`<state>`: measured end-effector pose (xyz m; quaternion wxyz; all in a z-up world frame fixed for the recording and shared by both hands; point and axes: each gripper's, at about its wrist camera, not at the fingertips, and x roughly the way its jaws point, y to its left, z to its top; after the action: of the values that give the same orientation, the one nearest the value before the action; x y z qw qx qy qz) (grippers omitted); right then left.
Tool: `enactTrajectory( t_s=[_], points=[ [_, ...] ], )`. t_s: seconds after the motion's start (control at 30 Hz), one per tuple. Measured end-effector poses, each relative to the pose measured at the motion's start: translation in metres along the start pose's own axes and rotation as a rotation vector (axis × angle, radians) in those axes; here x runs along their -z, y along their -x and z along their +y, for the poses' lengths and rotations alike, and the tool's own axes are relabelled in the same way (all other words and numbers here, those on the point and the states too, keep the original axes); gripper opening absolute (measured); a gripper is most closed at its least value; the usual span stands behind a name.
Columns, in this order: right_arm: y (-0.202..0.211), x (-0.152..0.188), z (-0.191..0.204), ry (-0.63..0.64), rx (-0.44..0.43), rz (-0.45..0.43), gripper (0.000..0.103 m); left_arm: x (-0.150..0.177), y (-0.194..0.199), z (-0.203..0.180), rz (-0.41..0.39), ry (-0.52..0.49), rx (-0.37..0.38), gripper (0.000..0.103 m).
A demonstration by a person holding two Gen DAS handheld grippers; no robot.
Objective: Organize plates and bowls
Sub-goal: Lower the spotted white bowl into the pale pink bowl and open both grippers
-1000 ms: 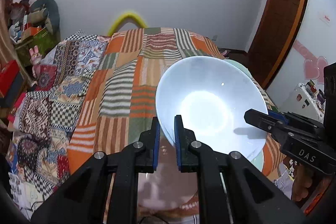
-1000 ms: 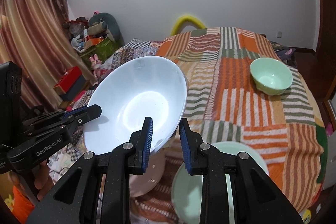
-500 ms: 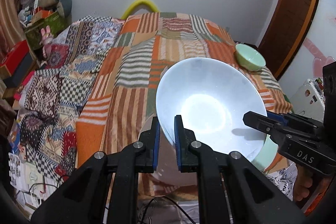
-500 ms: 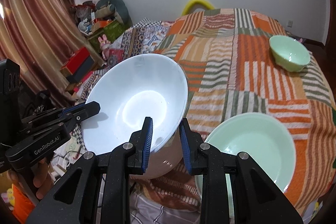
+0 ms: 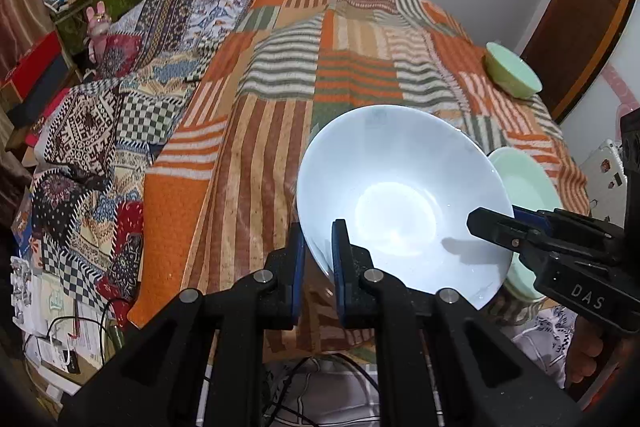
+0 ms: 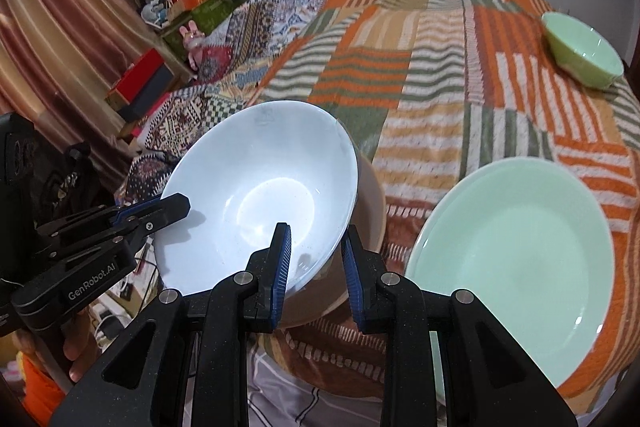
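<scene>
A wide white bowl (image 5: 400,187) (image 6: 256,179) hangs tilted over the near edge of the bed, held from two sides. My left gripper (image 5: 319,231) is shut on its near-left rim. My right gripper (image 6: 314,239) is shut on the opposite rim, one finger inside the bowl and one outside. Right under the white bowl sits a beige bowl (image 6: 370,203), mostly hidden; I cannot tell if they touch. A pale green plate (image 6: 520,259) lies on the blanket to its right. A small green bowl (image 5: 512,75) stands far back on the right.
The bed wears an orange, green and cream patchwork blanket (image 5: 280,147). Boxes and plush toys (image 5: 80,11) pile up by the wall at left. Cables and papers (image 5: 68,339) lie on the floor below the bed's near edge. A hand (image 6: 76,351) grips the left tool.
Both grippers have come down with the white bowl and tipped more steeply toward the bed's near edge. The green plate and the beige bowl now show larger. Neither grip has altered.
</scene>
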<state>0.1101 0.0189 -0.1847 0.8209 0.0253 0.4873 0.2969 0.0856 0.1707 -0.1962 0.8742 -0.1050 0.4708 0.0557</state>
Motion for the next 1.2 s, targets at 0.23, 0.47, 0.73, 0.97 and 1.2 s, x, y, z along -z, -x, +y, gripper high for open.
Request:
enactTrajectory(
  t_s=[0.23, 0.47, 0.73, 0.97, 1.2],
  points=[
    [-0.010, 0.003, -0.001, -0.002, 0.008, 0.031, 0.024, 0.005, -0.016, 0.003, 0.034, -0.001, -0.017, 0.012],
    [-0.018, 0.005, 0.000, 0.008, 0.024, 0.049, 0.024, 0.007, -0.026, 0.004, 0.059, -0.013, -0.040, 0.012],
    [-0.021, 0.003, 0.005, 0.059, 0.058, 0.050, 0.024, 0.008, -0.033, 0.003, 0.067, -0.032, -0.059, 0.012],
    [-0.023, -0.001, 0.009, 0.095, 0.085, 0.070, 0.024, 0.009, -0.035, 0.005, 0.073, -0.031, -0.057, 0.012],
    [-0.011, -0.004, 0.012, 0.119, 0.109, 0.036, 0.033, 0.008, -0.041, 0.004, 0.094, -0.038, -0.077, 0.018]
  ],
)
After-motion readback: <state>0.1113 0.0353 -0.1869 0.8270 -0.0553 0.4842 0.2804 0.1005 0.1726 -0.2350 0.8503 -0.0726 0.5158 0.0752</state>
